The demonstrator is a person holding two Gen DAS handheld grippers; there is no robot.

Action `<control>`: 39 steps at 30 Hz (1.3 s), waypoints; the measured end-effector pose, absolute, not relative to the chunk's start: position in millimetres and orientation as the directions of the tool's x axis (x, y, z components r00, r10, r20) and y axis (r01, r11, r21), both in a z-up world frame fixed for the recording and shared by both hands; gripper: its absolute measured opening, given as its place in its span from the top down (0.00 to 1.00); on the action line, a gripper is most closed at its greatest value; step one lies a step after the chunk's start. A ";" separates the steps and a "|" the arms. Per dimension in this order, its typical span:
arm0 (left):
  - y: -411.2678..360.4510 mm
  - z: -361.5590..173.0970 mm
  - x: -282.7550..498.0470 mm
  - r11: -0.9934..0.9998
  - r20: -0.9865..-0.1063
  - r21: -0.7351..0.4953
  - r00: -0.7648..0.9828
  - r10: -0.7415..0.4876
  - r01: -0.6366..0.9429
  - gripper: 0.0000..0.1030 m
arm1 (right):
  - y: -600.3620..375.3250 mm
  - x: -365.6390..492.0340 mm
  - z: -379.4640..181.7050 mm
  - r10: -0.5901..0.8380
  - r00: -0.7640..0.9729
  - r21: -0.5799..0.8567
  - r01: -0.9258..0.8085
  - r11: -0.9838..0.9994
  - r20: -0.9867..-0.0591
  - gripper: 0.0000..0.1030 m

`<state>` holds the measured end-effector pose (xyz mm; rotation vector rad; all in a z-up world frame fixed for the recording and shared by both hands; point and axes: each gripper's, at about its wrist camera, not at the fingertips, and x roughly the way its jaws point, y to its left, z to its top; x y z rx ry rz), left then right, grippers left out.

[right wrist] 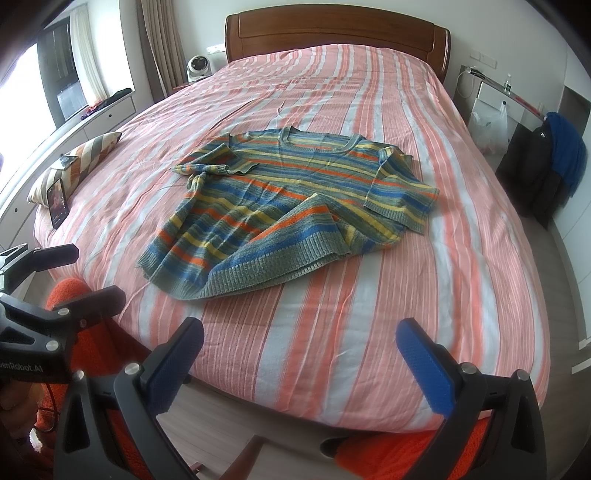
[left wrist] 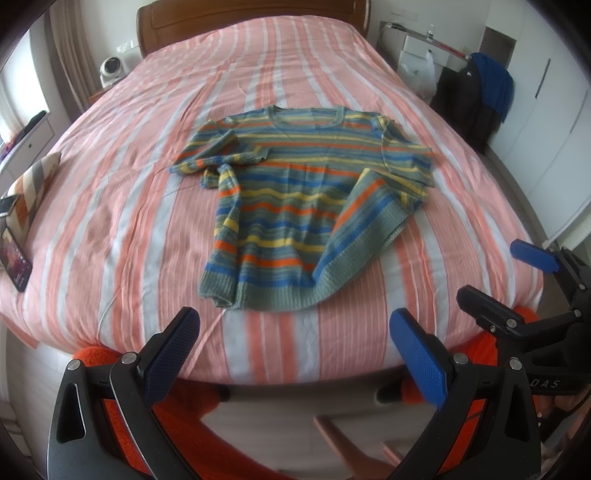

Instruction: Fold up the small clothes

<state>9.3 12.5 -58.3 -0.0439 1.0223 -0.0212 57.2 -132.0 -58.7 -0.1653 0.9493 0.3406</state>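
Observation:
A small striped knit sweater [left wrist: 295, 192] in blue, yellow, orange and grey-green lies on the bed, neck away from me; it also shows in the right wrist view [right wrist: 288, 206]. Its right hem corner is folded up over the body and both sleeves are rumpled. My left gripper [left wrist: 295, 332] is open and empty, above the bed's near edge, short of the hem. My right gripper [right wrist: 301, 339] is open and empty, also at the near edge. The right gripper also shows at the right of the left wrist view [left wrist: 495, 273], and the left gripper at the left of the right wrist view [right wrist: 88, 273].
The bed [left wrist: 461, 221] has a pink and white striped cover and a wooden headboard [right wrist: 332, 33]. A striped cushion [right wrist: 77, 162] and a phone [right wrist: 58, 206] lie at its left edge. Dark and blue clothes [right wrist: 546, 173] hang at the right. A fan [right wrist: 197, 66] stands at the back left.

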 end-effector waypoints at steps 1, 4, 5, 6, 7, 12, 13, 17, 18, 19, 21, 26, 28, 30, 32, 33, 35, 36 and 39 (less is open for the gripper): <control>12.3 -58.3 9.1 0.999 -0.852 -0.047 0.521 -0.039 -0.003 0.00 | -131.9 57.5 -57.8 0.214 0.533 0.012 -0.356 0.934 -0.818 0.00; 12.1 -58.5 9.1 0.999 -0.852 -0.046 0.521 -0.038 -0.003 0.00 | -131.7 57.2 -58.6 0.214 0.533 0.012 -0.357 0.934 -0.818 0.00; 11.9 -58.6 8.9 0.999 -0.853 -0.046 0.521 -0.038 -0.004 0.00 | -131.7 57.5 -58.1 0.214 0.534 0.011 -0.357 0.934 -0.818 0.00; 12.3 -58.4 9.3 0.999 -0.853 -0.047 0.521 -0.038 -0.004 0.00 | -131.7 57.5 -58.2 0.214 0.534 0.011 -0.358 0.934 -0.818 0.00; 11.8 -58.3 9.3 0.999 -0.854 -0.048 0.519 -0.039 -0.003 0.00 | -131.7 57.7 -57.9 0.215 0.534 0.012 -0.358 0.934 -0.818 0.00; 10.8 -58.0 9.6 0.999 -0.855 -0.047 0.517 -0.039 -0.003 0.00 | -131.9 57.9 -58.8 0.214 0.533 0.012 -0.357 0.934 -0.819 0.00; 10.6 -58.0 9.4 0.999 -0.855 -0.047 0.517 -0.039 -0.003 0.00 | -131.6 57.8 -59.7 0.213 0.532 0.012 -0.356 0.934 -0.819 0.00; 10.1 -58.7 9.5 0.999 -0.857 -0.049 0.513 -0.039 -0.005 0.00 | -131.6 57.3 -61.7 0.212 0.532 0.012 -0.355 0.935 -0.820 0.00; 10.3 -59.2 9.4 0.999 -0.858 -0.049 0.513 -0.040 -0.005 0.00 | -130.7 58.0 -62.9 0.212 0.531 0.012 -0.355 0.935 -0.821 0.00; 10.7 -59.7 9.3 0.999 -0.858 -0.048 0.512 -0.039 -0.005 0.00 | -130.5 58.3 -62.9 0.213 0.531 0.012 -0.356 0.934 -0.821 0.00; 11.3 -60.1 9.9 0.999 -0.858 -0.046 0.512 -0.038 -0.003 0.00 | -129.9 58.3 -64.4 0.212 0.530 0.011 -0.356 0.934 -0.821 0.00; 55.7 -65.2 12.6 0.996 -0.852 -0.056 0.524 -0.009 -0.075 0.00 | -135.4 61.3 -63.8 0.213 0.543 0.015 -0.346 0.938 -0.813 0.00; 86.5 -77.4 15.7 0.985 -0.864 -0.079 0.503 0.008 -0.152 0.00 | -150.1 65.7 -61.4 0.199 0.566 0.022 -0.304 0.952 -0.800 0.00; 106.1 -90.9 18.4 0.977 -0.879 -0.093 0.477 0.011 -0.194 0.01 | -163.8 73.3 -62.6 0.181 0.580 0.030 -0.261 0.965 -0.794 0.00; 113.6 -107.3 23.1 0.975 -0.891 -0.117 0.454 -0.019 -0.187 0.01 | -172.6 84.7 -67.8 0.175 0.569 0.044 -0.236 0.971 -0.804 0.00; 113.3 -115.2 27.2 0.977 -0.895 -0.130 0.444 -0.043 -0.169 0.01 | -173.1 92.0 -71.4 0.190 0.558 0.060 -0.243 0.968 -0.807 0.00; 111.4 -128.7 36.9 0.978 -0.898 -0.151 0.432 -0.076 -0.142 0.01 | -166.3 108.0 -75.8 0.235 0.541 0.085 -0.288 0.954 -0.807 0.00; 110.0 -136.9 45.1 0.981 -0.898 -0.150 0.432 -0.084 -0.121 0.01 | -159.0 119.5 -79.2 0.274 0.527 0.100 -0.334 0.937 -0.804 0.00; 107.9 -153.5 66.9 0.991 -0.897 -0.112 0.436 -0.070 -0.071 0.02 | -144.5 164.9 -97.7 0.345 0.479 0.139 -0.414 0.899 -0.807 0.01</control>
